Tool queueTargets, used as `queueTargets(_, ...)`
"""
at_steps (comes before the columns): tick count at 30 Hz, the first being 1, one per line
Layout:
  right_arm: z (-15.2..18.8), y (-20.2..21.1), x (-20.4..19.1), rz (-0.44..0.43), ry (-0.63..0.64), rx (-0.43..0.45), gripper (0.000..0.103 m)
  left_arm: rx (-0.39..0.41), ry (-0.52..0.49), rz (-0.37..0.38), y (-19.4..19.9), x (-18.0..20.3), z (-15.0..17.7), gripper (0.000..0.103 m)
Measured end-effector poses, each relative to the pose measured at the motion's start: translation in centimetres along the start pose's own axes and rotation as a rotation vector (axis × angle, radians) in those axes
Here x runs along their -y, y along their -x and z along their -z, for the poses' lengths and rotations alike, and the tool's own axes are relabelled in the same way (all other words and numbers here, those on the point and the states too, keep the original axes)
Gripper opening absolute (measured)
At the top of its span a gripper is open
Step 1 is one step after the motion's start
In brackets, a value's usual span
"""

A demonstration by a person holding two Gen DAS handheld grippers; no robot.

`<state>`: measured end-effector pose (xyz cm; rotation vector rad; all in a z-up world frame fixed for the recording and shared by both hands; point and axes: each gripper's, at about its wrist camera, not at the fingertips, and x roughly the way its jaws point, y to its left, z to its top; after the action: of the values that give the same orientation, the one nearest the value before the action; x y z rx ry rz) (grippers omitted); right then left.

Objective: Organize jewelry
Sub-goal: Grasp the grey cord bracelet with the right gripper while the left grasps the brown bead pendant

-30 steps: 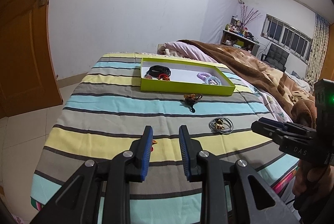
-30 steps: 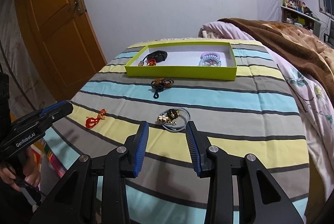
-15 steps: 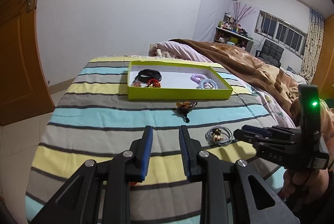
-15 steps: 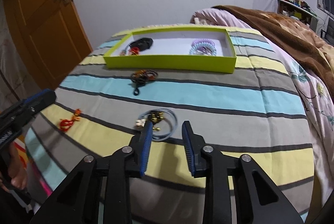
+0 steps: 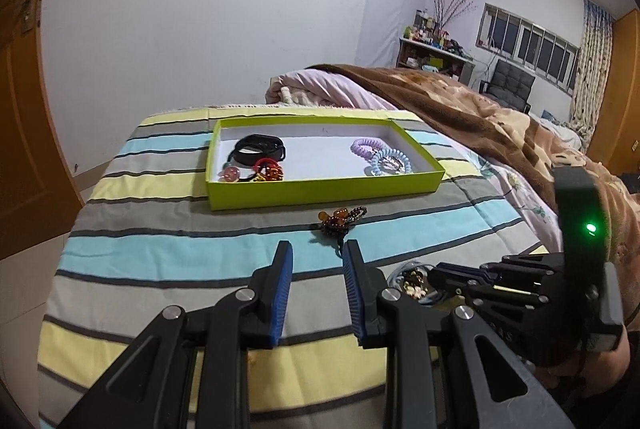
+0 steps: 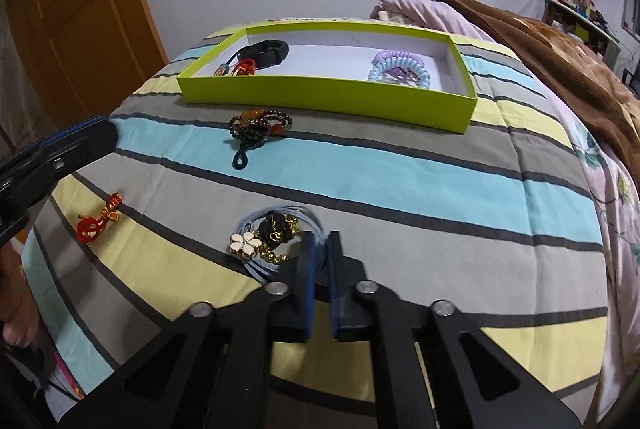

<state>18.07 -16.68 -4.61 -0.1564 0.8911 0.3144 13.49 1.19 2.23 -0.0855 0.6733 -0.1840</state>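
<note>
right gripper clamped on blue cord of flower-charm bracelet; charms lie leftward; green tray straight ahead.

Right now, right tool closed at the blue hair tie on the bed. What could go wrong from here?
1. The right tool pinches only the edge of the blue hair tie; its thin cords could slip out on lifting.
2. The flower charm and gold chain dangle loose and may snag the striped blanket.
3. The green box sits past the beaded bracelet; a low carry could drag it.
</note>
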Motion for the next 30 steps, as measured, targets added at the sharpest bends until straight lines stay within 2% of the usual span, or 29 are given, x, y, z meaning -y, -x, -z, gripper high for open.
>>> queueTargets(8,-0.1,0.7,0.4,-0.033,-0.006,0.032,0.001,-0.051,-0.023,0.023,-3.9,1.2,-1.3,0.028)
queueTargets(10,-0.2,1.0,0.6,-0.044,-0.01,0.041,0.001,-0.064,-0.023,0.03,-5.0,1.4,-1.5,0.042)
queueTargets(11,-0.2,1.2,0.7,-0.049,-0.011,0.045,0.001,-0.069,-0.02,0.034,-5.5,1.5,-1.6,0.043)
queueTargets(24,-0.5,2.4,1.6,-0.112,-0.035,0.09,0.001,-0.167,0.014,0.034,-9.8,1.6,-2.1,0.043)
queueTargets(28,-0.5,2.4,2.0,-0.12,-0.048,0.094,0.001,-0.148,0.013,0.029,-9.4,1.7,-2.0,0.021)
queueTargets(30,-0.5,2.5,2.2,-0.124,-0.052,0.099,0.001,-0.13,0.013,0.023,-8.8,1.7,-2.0,0.018)
